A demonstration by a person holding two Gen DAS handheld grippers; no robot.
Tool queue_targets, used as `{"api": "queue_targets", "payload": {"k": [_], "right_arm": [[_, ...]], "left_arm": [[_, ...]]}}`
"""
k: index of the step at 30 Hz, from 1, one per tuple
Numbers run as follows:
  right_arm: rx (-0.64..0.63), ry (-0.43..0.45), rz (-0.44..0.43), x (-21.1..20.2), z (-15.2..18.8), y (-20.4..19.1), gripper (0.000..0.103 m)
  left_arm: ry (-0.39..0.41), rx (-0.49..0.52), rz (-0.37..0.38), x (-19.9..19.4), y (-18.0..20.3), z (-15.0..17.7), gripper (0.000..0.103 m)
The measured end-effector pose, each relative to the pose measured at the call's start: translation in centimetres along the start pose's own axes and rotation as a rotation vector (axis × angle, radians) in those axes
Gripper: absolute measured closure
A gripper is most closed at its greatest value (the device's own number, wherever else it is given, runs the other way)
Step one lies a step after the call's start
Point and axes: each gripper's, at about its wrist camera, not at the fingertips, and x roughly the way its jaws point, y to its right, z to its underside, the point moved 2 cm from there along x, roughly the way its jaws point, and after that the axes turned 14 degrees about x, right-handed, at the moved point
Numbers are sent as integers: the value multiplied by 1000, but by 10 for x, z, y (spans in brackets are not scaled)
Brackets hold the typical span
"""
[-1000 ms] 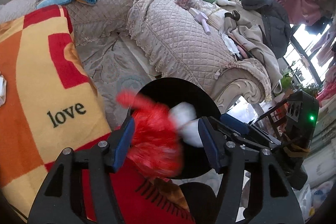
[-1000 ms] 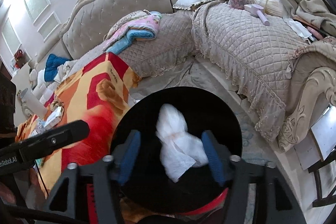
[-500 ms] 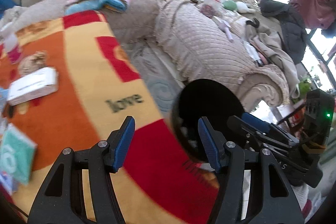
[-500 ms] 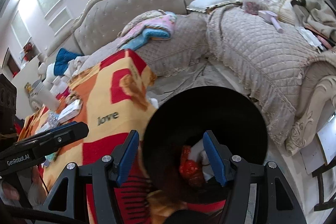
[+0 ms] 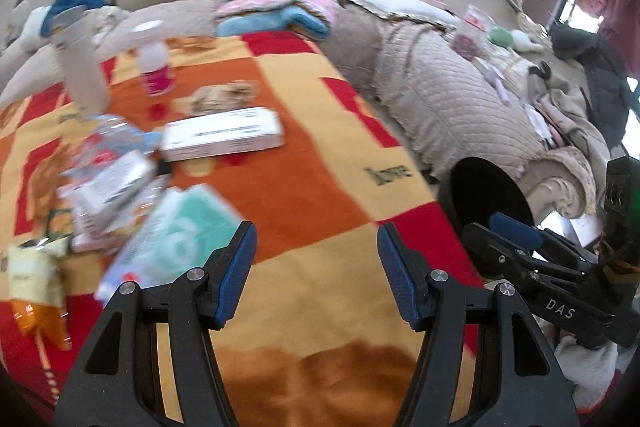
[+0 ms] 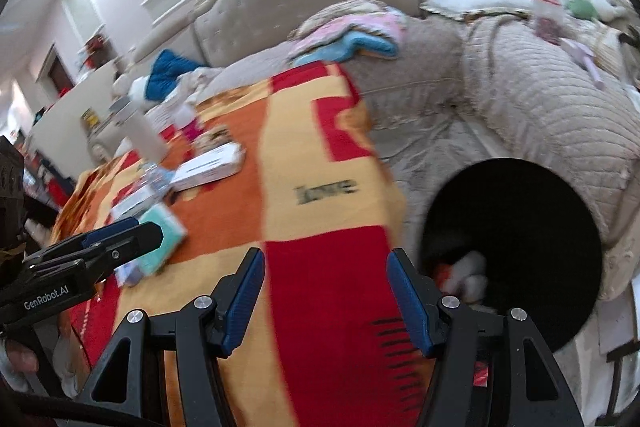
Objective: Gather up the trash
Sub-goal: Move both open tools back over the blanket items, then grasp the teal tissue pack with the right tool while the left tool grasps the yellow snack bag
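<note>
Red and white trash point(image 6: 464, 269) now inside upright black bin point(image 6: 540, 187), mouth upward; both hand-held grippers point(image 5: 316, 267) point(image 6: 326, 297) spread, empty.

Black left gripper point(image 5: 316, 267), blue-padded fingers point(image 5: 236, 267), silver screws, "DAS" marking

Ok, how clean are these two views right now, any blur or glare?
Left wrist: packets at left smeared by motion blur, window blown out, fisheye bending at the edges. Right wrist: blanket and its lettering blurred, bin interior nearly black.
</note>
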Motion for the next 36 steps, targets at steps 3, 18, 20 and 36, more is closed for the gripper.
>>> {"api": "queue_targets", "payload": {"k": [3,18,20,36], "right_arm": [[-38,-40,-55,10,9,-30,42],[-225,-229,-223,58,61,-153,35],[-250,-257,-243,66,69,-169,35],[15,-303,-193,132,35,-165,29]], "left_arm": [[5,-25,-35,-15,-22,11,42],[-14,-273,-179,-77,-159,92,42],[-16,-316,-189,-84,-176,103,42],[7,-606,-65,-69,-262,152,41]]}}
